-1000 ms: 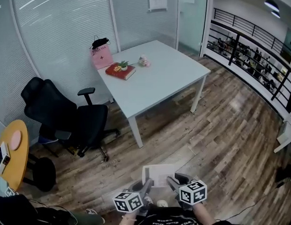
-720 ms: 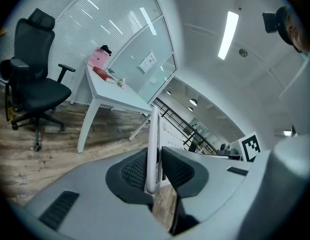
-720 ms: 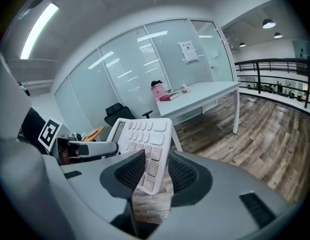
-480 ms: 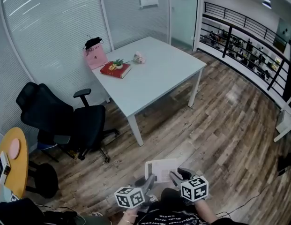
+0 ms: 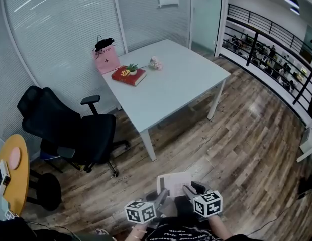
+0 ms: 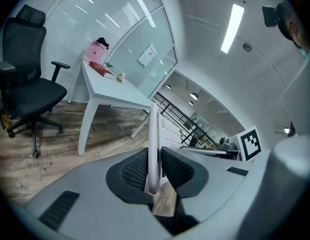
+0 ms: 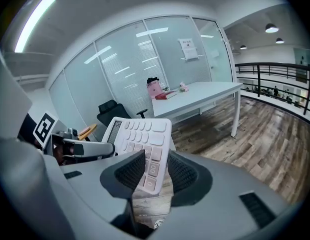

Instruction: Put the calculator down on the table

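Observation:
A white calculator is held low in front of me, above the wooden floor, by both grippers. My left gripper is shut on its left edge; in the left gripper view the calculator stands edge-on between the pads of that gripper. My right gripper is shut on its right side. The right gripper view shows the calculator's keys facing up, with its lower corner between that gripper's pads. The white table stands well ahead, also seen as table.
On the table's far left lie a red book, a small plant and a pale trinket; a pink bag stands behind them. A black office chair sits left of the table, an orange round table at far left, and a railing on the right.
Both grippers have moved slightly forward and down with the calculator still gripped between them. The head view has swung a little; the table's things have not moved.

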Motion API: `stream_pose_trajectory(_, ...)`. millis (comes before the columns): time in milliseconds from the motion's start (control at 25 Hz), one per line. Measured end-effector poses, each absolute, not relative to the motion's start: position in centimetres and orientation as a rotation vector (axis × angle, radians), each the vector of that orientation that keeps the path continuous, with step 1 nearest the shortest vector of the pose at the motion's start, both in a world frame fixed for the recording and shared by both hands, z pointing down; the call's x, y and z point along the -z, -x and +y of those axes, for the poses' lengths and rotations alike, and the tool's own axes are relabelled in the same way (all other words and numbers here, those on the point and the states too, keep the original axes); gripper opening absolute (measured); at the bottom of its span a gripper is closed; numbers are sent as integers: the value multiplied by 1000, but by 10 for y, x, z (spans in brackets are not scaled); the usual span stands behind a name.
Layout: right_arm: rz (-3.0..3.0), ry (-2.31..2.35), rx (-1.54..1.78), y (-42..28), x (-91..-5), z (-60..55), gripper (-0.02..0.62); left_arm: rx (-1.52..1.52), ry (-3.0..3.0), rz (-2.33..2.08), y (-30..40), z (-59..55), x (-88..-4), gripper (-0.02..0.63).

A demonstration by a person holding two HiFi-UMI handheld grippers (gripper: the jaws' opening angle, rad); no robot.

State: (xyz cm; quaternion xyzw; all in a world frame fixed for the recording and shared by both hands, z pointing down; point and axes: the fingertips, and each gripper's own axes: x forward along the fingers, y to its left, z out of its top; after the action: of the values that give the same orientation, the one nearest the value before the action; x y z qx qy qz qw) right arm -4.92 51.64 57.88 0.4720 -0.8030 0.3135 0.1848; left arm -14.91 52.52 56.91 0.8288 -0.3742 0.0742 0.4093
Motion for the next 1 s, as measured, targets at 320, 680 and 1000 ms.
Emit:
stream_pose_trajectory(320, -2318, -1224, -831, 31, -574, 414, 153, -178, -2071, -1007, 129, 434, -564, 86)
stream_pose_trajectory(680, -2367, -1147, -761, -15, -566, 311, 152, -105, -2020, -1081, 82, 339, -561, 86)
stream_pose_trajectory(1000, -2365, -1134, -753, -56, -568, 264, 150, -85, -1999, -1089, 40, 293, -565, 86)
